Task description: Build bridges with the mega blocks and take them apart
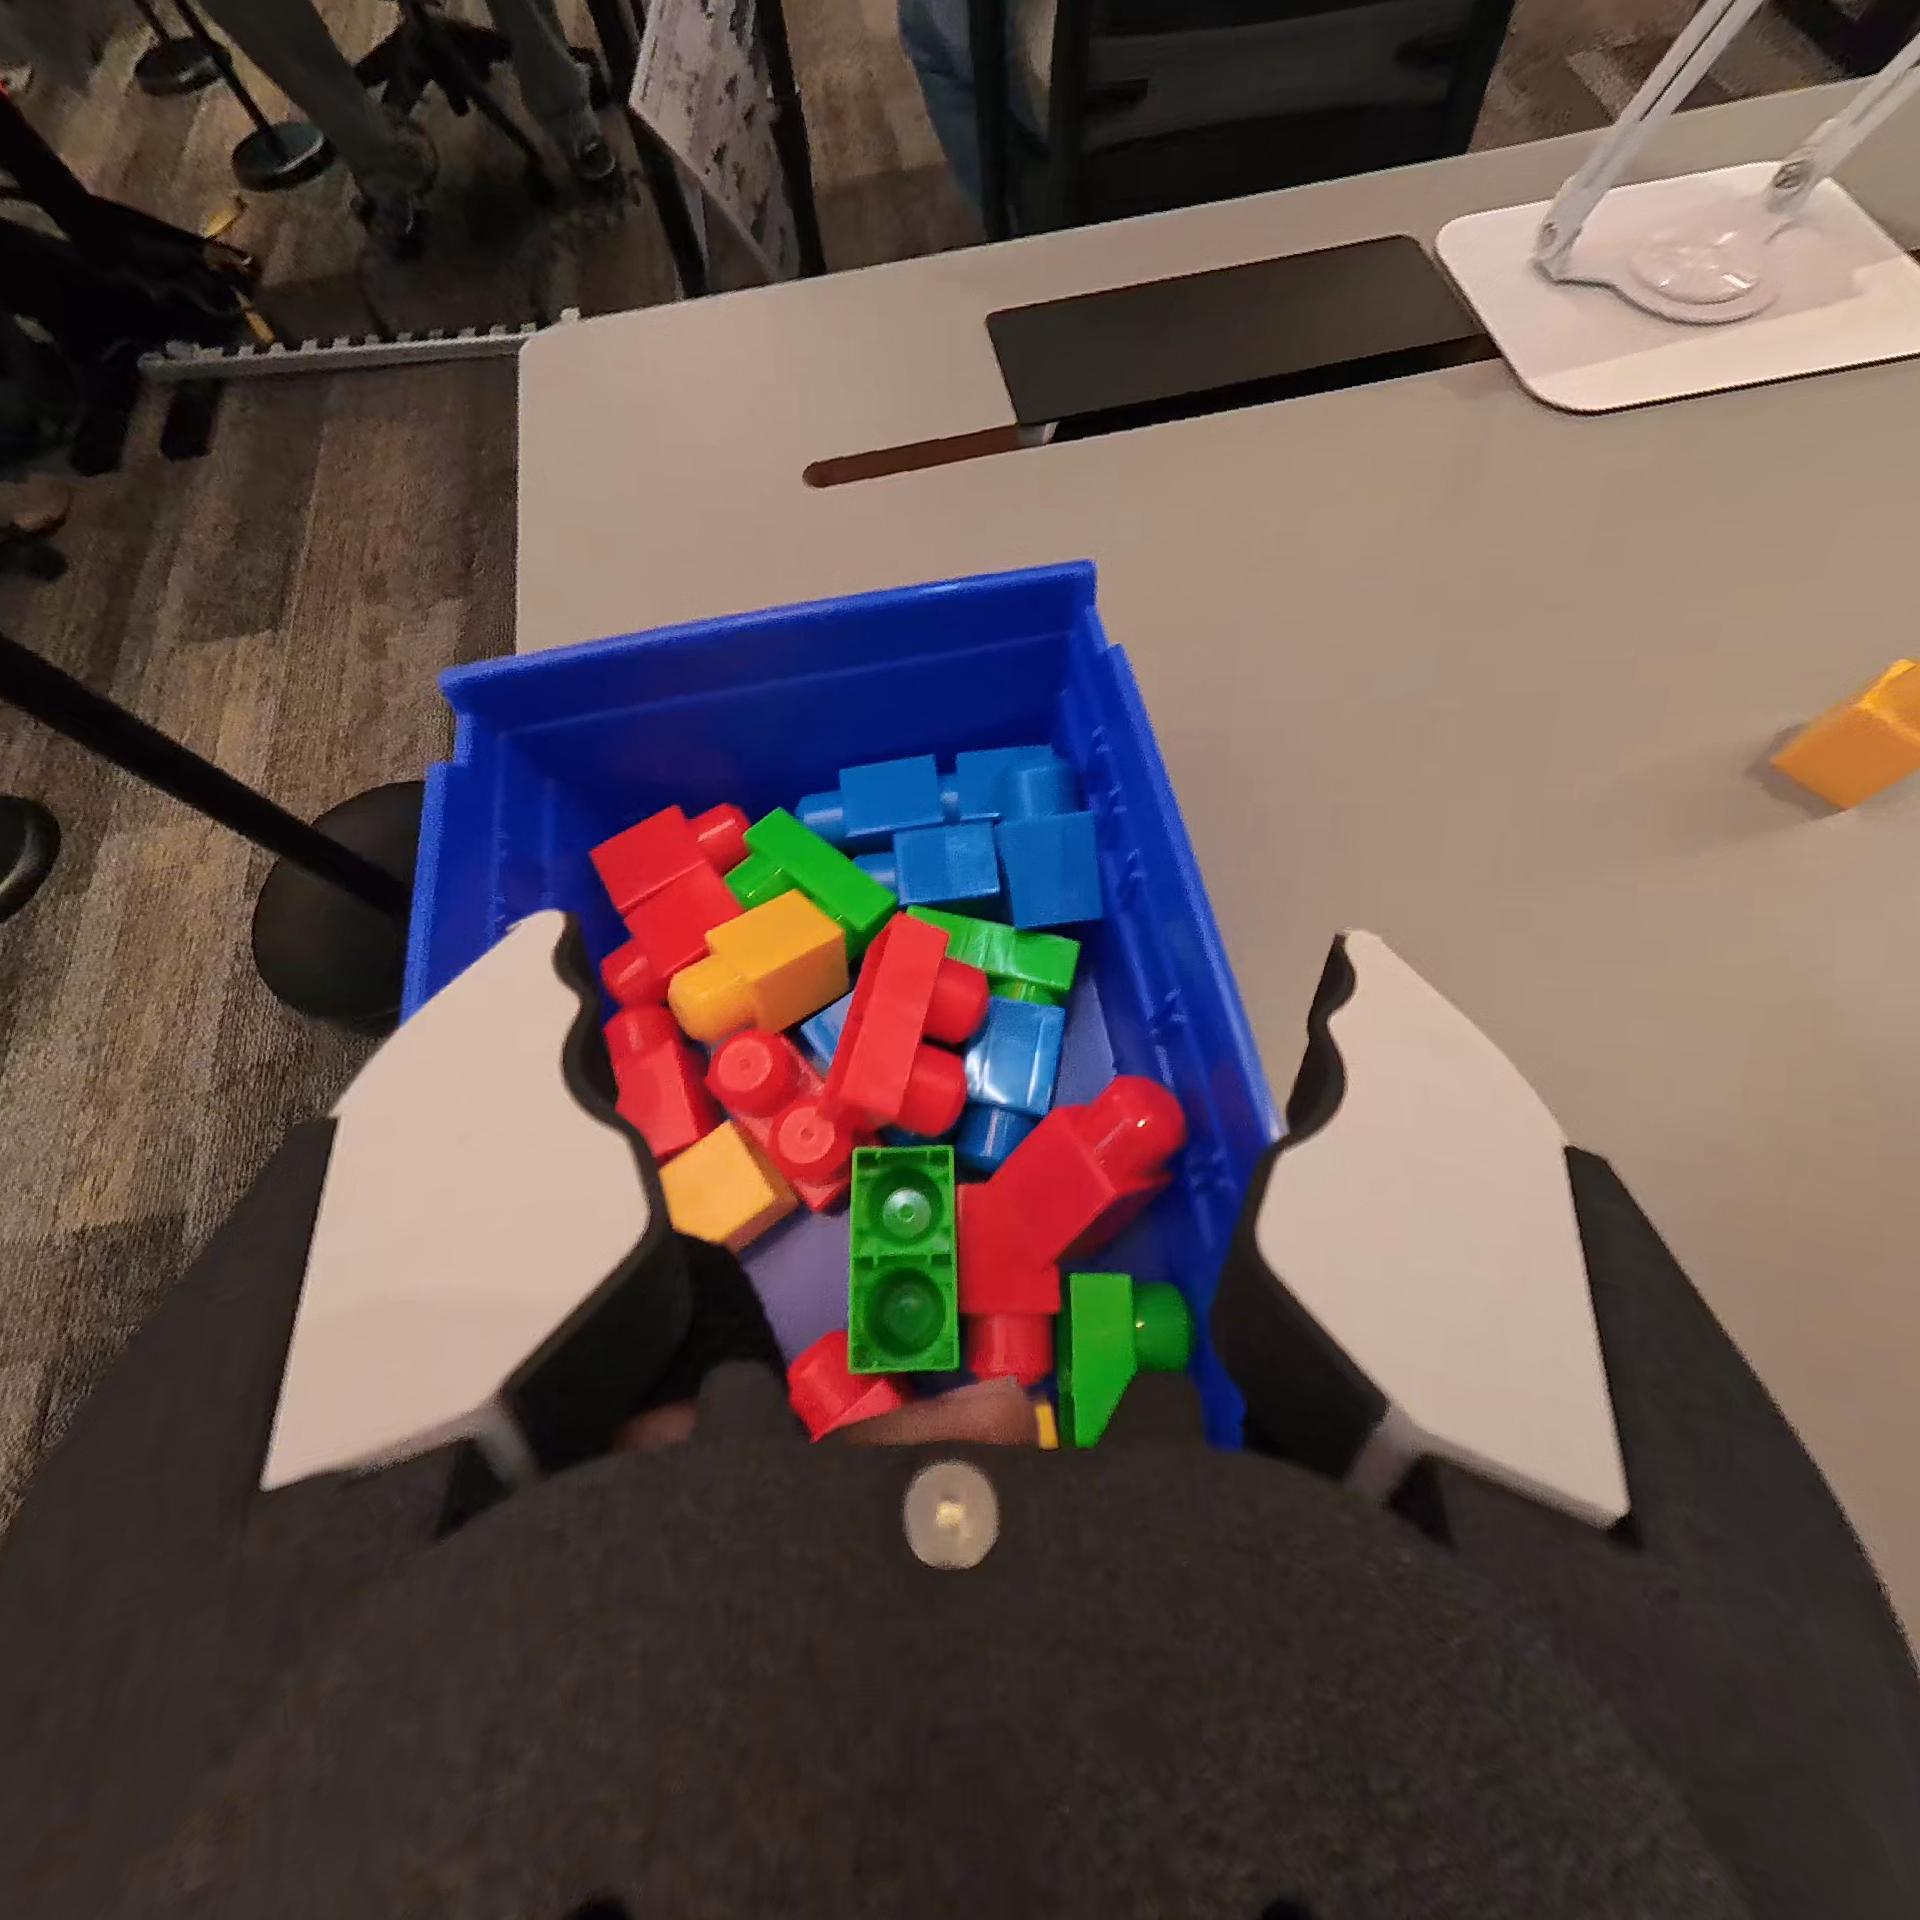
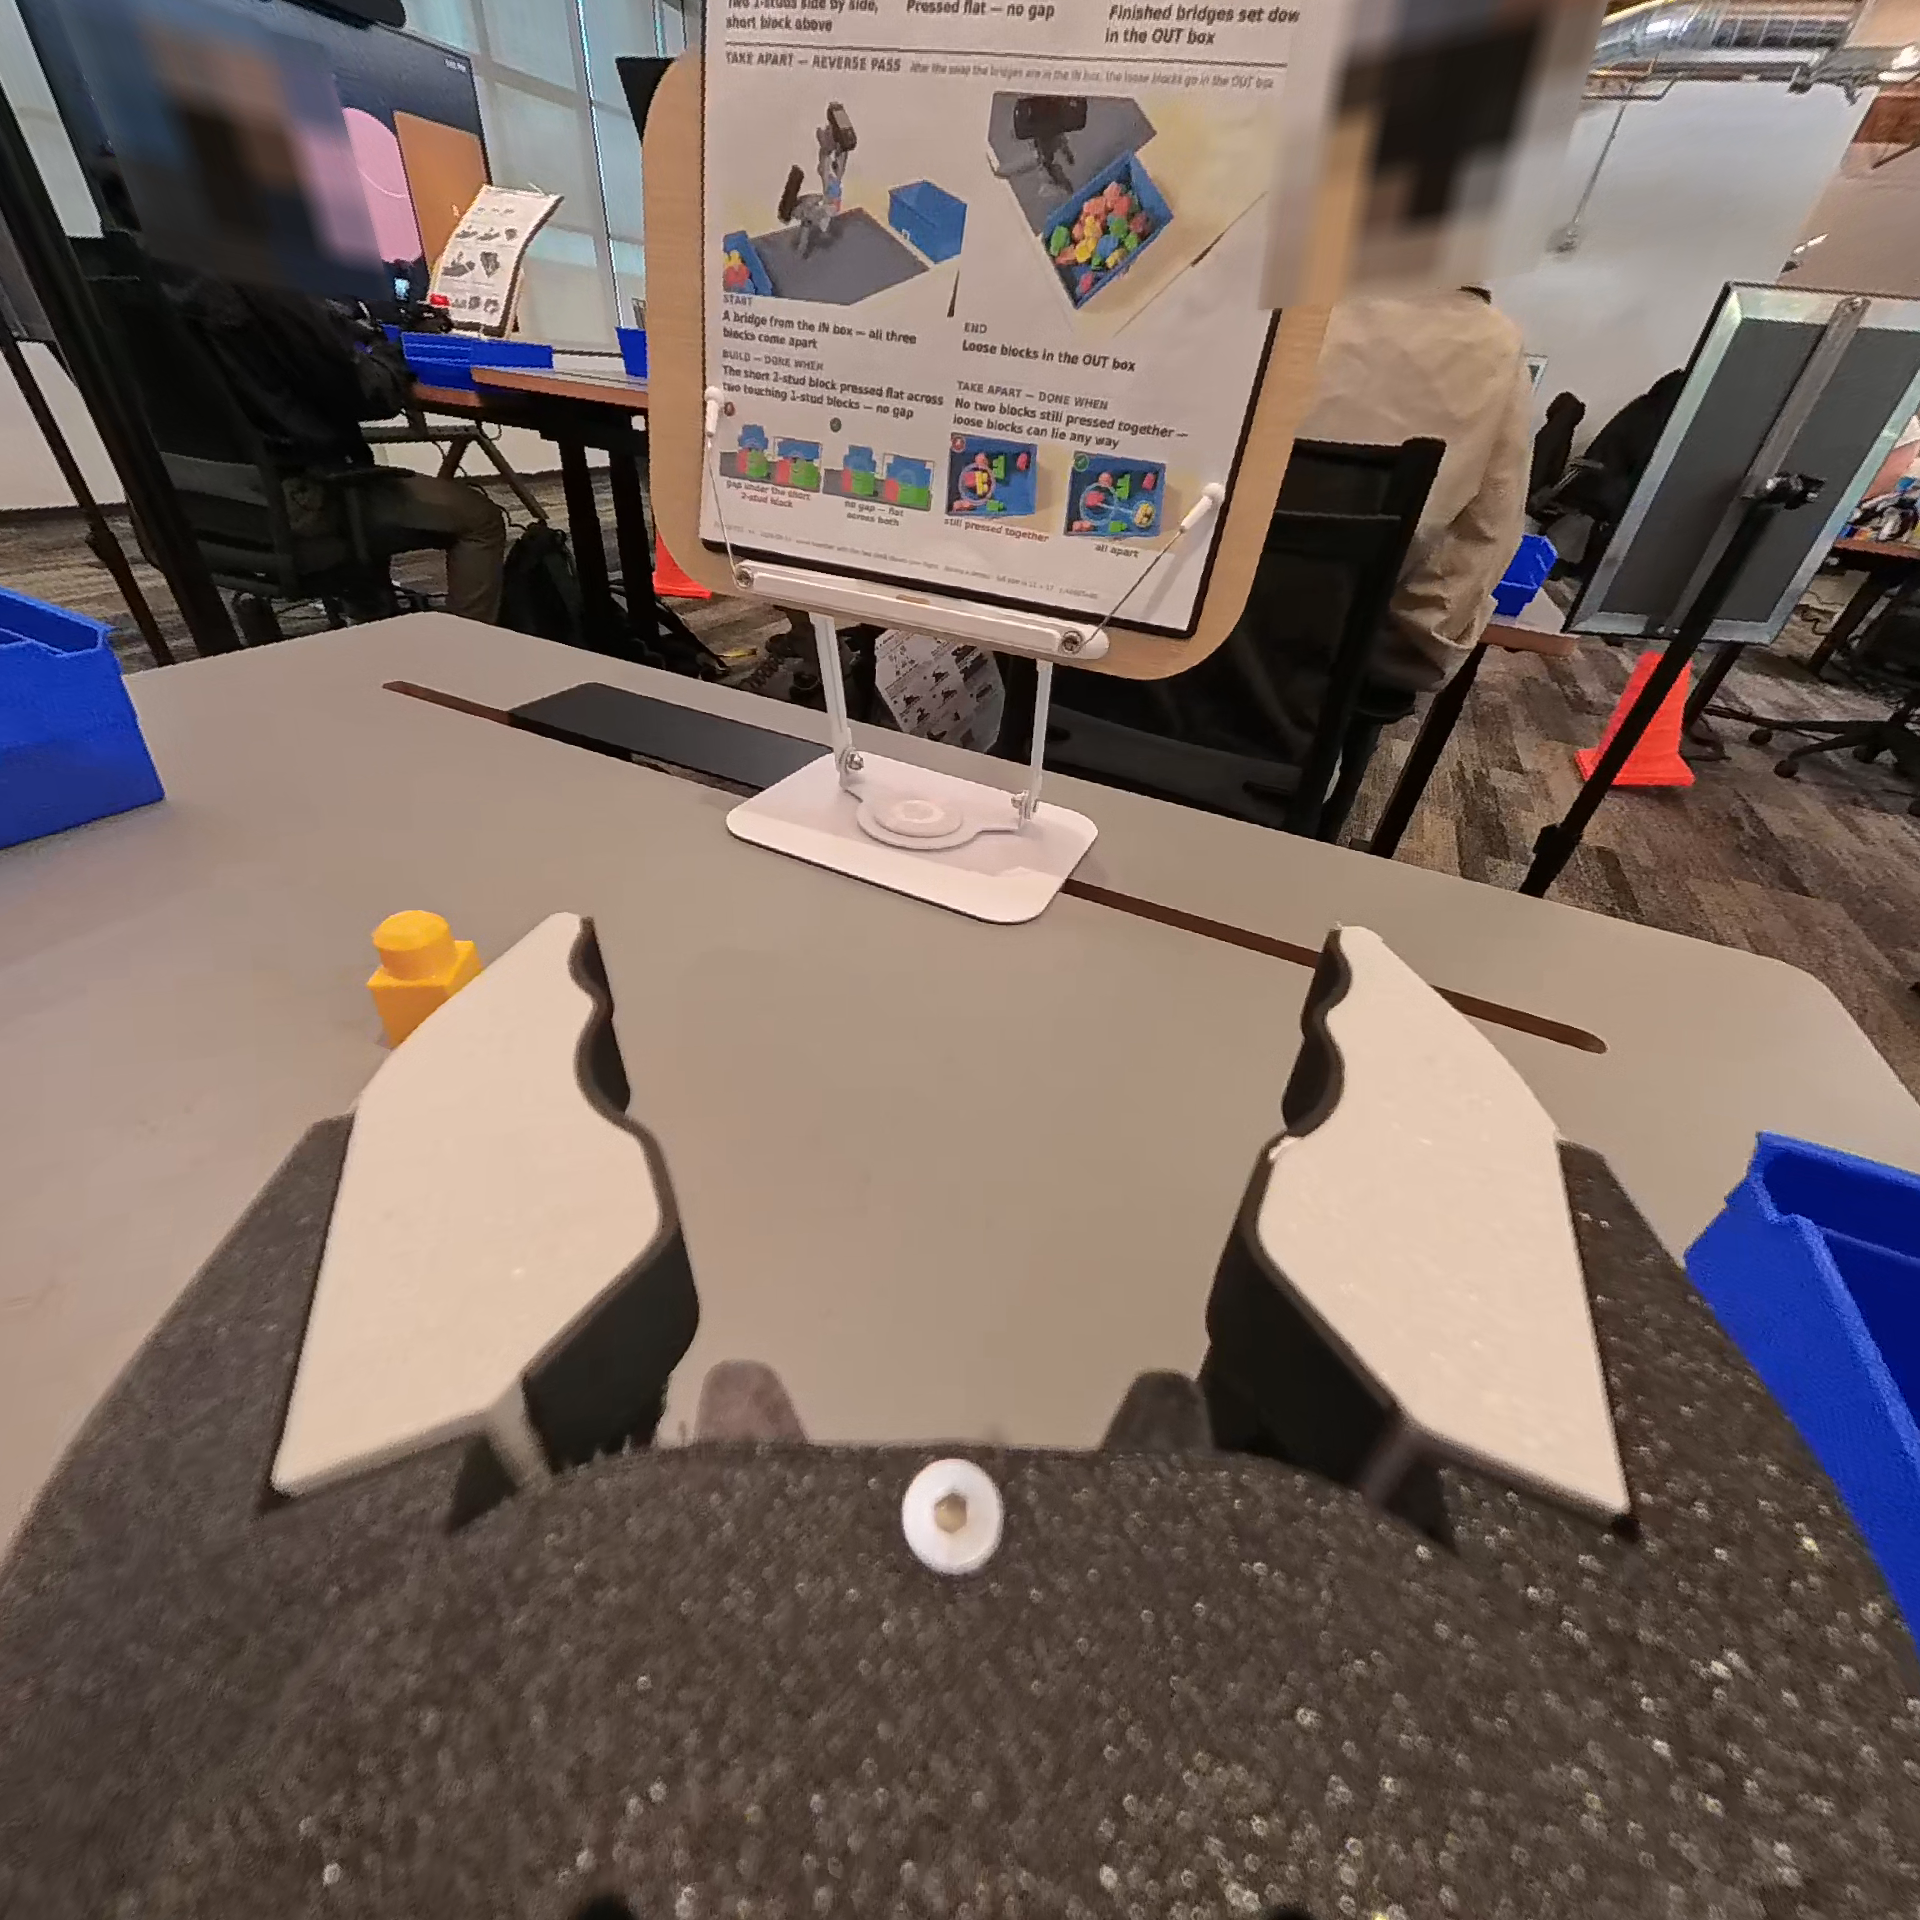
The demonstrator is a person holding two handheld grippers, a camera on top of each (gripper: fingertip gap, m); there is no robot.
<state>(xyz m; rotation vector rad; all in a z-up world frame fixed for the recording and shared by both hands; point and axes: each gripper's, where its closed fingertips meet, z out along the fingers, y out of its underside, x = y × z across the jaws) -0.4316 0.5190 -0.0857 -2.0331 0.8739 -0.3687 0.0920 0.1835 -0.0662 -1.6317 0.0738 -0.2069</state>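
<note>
Early going here: no bridge stands anywhere in view. One lone yellow block (image 2: 421, 975) sits upright on the tabletop (image 2: 935, 1091), at about ten o'clock from the right tool (image 2: 956, 1029), and every other block is loose in the blue bin (image 1: 769, 644). So by my read the whole build is ahead, and the take-apart after it.

The left tool (image 1: 956, 997) hovers over the bin's pile of blocks (image 1: 883, 1018), jaws spread wide, gripping nothing. The right tool is spread just as wide above bare tabletop, empty, touching nothing.
</note>
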